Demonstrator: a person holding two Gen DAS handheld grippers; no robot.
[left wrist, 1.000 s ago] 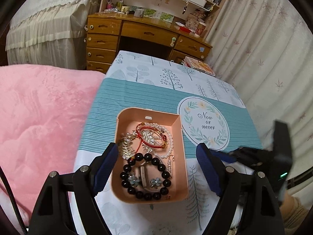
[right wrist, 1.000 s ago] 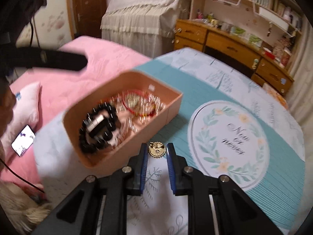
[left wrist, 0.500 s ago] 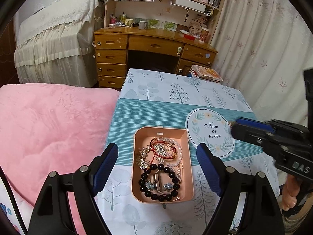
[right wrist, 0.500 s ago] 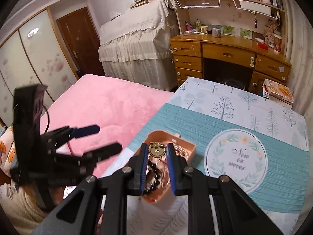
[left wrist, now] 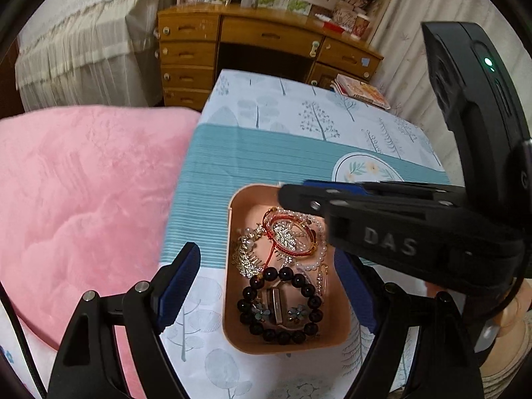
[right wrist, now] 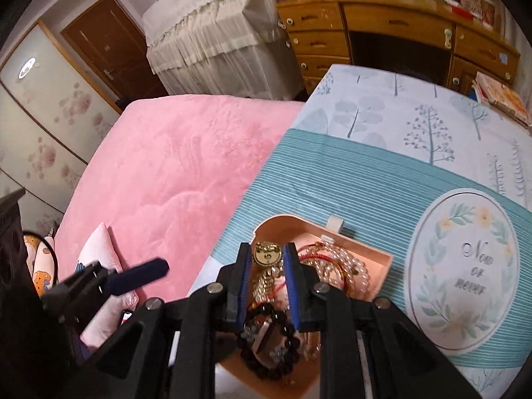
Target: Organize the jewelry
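A: The right gripper (right wrist: 266, 267) has moved over the pink tray (right wrist: 372, 259); a second ago it was beside the tray, over the cloth.

B: What does it hold?

A: Its pads squeeze a little gold brooch (right wrist: 267, 255). The brooch hangs above the far left corner of the tray, at about 11 o'clock from the black bead bracelet (right wrist: 266, 362).

B: And the left gripper (left wrist: 269, 286)?

A: Its jaws stand wide with nothing pinched. The tray (left wrist: 232, 299) sits between its blue pads, on the tree-print tablecloth (left wrist: 299, 113).

B: What lies inside?

A: The black bead bracelet (left wrist: 282, 302) is at 6 o'clock in the tray. A red string bracelet (left wrist: 289, 232) and a pearl bracelet (left wrist: 321, 252) are toward 12 o'clock. A sparkly piece (left wrist: 247, 256) is at 9 o'clock.
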